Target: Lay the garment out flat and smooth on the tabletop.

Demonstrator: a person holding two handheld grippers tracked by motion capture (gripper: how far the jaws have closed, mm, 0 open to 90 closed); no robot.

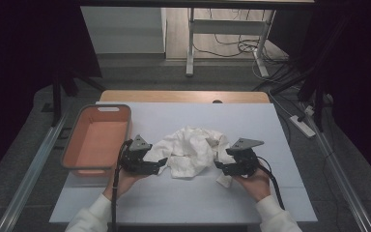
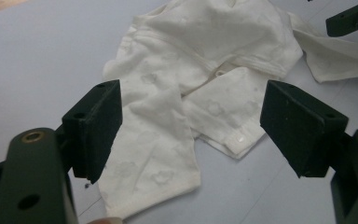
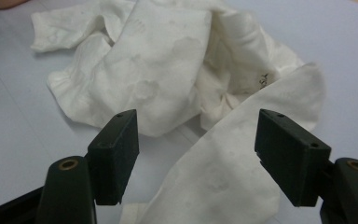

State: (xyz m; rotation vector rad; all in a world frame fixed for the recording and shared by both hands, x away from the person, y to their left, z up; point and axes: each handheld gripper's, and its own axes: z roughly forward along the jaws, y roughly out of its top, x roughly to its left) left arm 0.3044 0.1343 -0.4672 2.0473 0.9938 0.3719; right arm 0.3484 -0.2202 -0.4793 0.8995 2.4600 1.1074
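Observation:
A crumpled white garment lies in the middle of the pale table cover. My left gripper sits at its left edge, open, with a sleeve-like part of the garment lying on the table between the jaws. At the garment's right edge my right gripper is open too, its jaws wide apart over a loose flap of the cloth. Neither pair of jaws presses the cloth. Small buttons show along a hem in the left gripper view.
An orange bin with a grey rim stands at the table's left edge, nothing in it. Bare pale cover stretches in front of the garment and behind it. Beyond the table stand a desk frame and floor cables.

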